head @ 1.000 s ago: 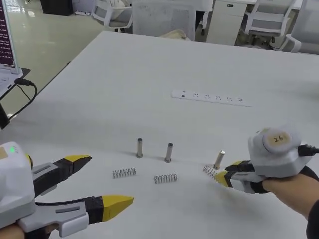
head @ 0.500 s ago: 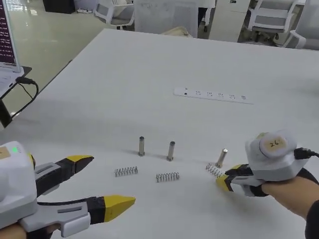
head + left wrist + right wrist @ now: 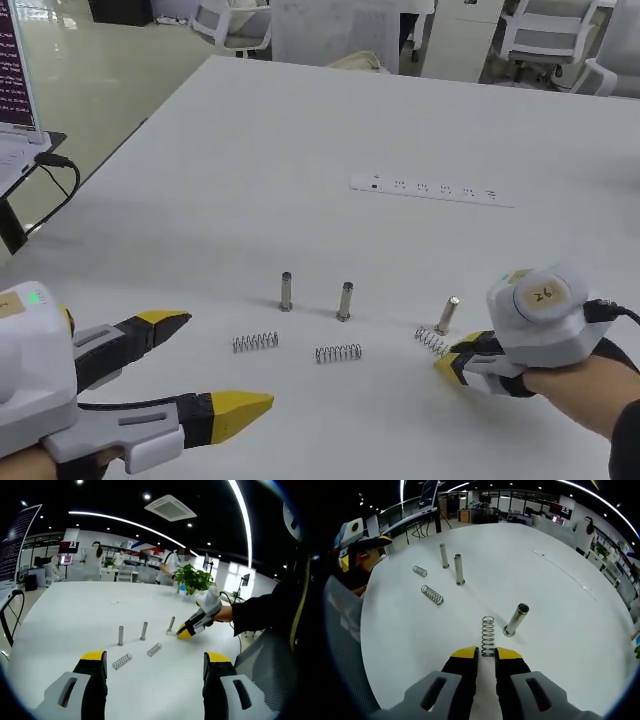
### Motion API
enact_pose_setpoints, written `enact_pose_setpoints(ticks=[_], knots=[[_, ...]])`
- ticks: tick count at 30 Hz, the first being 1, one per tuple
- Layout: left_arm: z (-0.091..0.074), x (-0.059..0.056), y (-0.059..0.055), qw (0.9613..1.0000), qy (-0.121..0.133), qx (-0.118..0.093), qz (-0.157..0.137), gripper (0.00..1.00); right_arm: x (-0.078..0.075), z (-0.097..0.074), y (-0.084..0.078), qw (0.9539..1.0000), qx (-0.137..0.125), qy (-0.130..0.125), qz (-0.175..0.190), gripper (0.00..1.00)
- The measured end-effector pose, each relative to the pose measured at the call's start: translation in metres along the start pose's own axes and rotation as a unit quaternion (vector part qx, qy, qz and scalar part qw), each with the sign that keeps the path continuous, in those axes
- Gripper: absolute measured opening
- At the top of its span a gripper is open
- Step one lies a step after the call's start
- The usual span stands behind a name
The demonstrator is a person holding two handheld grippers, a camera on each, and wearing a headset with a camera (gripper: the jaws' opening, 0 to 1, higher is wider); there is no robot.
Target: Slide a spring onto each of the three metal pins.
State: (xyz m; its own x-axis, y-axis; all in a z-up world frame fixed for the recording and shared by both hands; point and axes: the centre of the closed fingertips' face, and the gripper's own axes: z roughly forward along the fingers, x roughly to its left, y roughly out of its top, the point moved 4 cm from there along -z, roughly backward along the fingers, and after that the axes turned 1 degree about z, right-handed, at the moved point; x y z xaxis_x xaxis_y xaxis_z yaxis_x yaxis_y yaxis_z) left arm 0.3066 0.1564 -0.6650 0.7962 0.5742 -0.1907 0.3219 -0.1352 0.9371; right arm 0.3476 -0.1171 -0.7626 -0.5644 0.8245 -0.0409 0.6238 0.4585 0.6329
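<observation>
no spring is on a pin yet, so in my judgement the task is at its very beginning. on the white table [image 3: 300,150] three metal pins stand upright in a row: the left pin [image 3: 286,291], the middle pin [image 3: 345,301] and the right pin [image 3: 447,314], and all three are bare. three springs lie flat on the table on the near side of the pins: the left spring [image 3: 255,342], the middle spring [image 3: 338,352] and the right spring [image 3: 430,341], each one near its pin but apart from it. the right gripper [image 3: 447,362] is low at the table, with its tips at the near end of the right spring. in the right gripper view its jaws are narrow and the end of this spring sits just between the tips, but i cannot tell if they already pinch it, and the spring lies on the table just beside the right pin. the left gripper [image 3: 205,365] hovers at the near left, well apart from the springs, with jaws wide and nothing in them. so the first pick seems to be in hand, and all three springs are left to lift and slide on.
</observation>
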Motion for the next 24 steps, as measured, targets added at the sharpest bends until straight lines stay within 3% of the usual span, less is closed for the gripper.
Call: enact_pose_setpoints(ticks=[10,24], knots=[[-0.001,-0.001,0.001,1.0,-0.003,-0.003,0.002,0.75,0.003,-0.006,0.001,0.9999,0.003,0.0,-0.012,0.08],[0.009,-0.014,0.006,0.9989,-0.04,0.002,0.025,0.73,0.022,-0.039,0.031,0.9988,-0.016,0.023,-0.041,0.08]])
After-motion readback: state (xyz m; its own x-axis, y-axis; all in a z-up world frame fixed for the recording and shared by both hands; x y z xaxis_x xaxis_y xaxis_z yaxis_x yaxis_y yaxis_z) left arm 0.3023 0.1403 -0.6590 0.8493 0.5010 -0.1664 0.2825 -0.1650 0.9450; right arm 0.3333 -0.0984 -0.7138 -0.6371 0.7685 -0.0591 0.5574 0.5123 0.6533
